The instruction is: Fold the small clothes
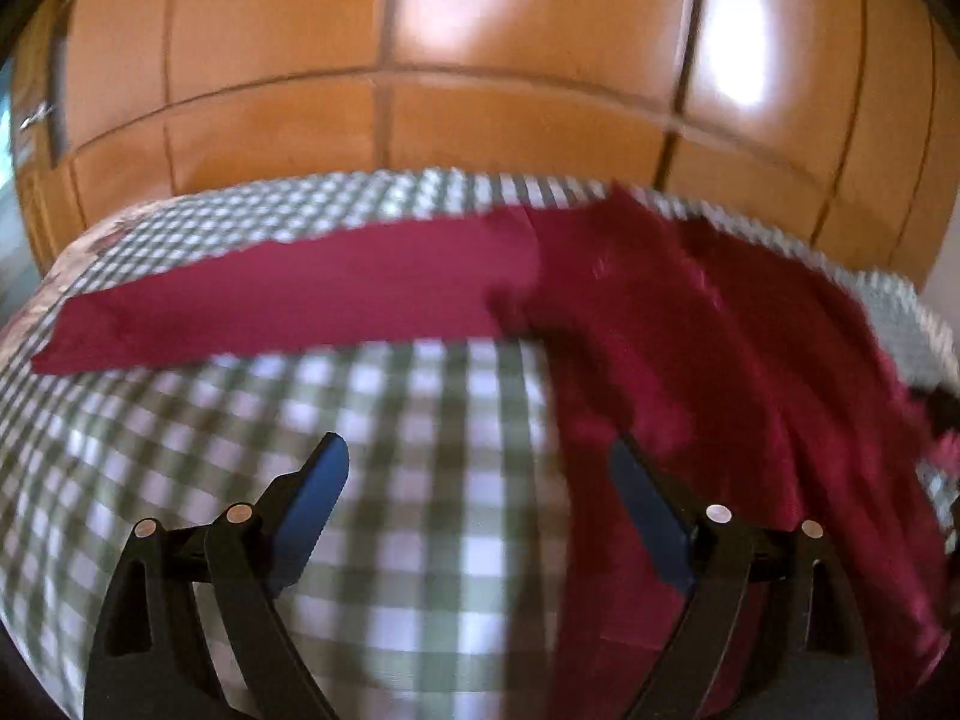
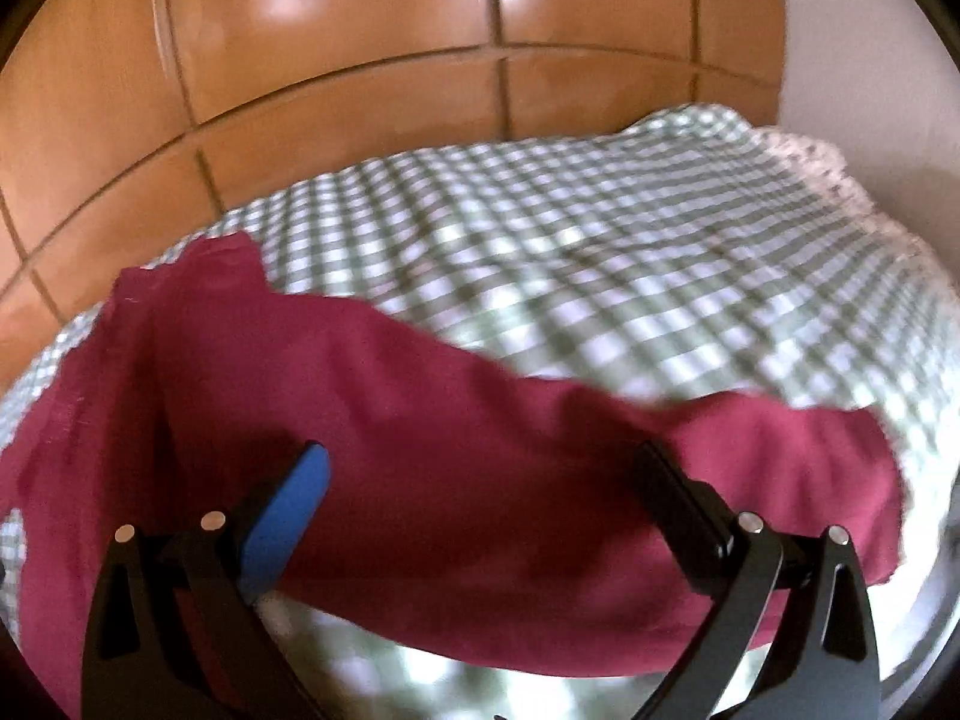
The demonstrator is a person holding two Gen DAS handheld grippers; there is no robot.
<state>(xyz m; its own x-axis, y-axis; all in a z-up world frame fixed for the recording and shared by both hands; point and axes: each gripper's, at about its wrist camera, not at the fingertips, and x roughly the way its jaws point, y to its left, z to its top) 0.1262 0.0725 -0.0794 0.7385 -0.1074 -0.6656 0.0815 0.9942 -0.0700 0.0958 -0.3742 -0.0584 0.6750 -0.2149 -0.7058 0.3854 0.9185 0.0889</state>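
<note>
Left wrist view shows the left gripper (image 1: pixel 480 498) spread wide and empty over the checked cloth (image 1: pixel 240 420) — the red garment (image 1: pixel 690 360) lies to its right, its long strip running toward the frame's left edge — nearer the right gripper (image 2: pixel 480 492), released too.

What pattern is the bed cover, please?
The cover is green-and-white check, clearest in the right wrist view.

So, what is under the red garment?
The red garment lies on a green-and-white checked cloth. What the garment covers, and what is under the cloth, cannot be seen.
</note>
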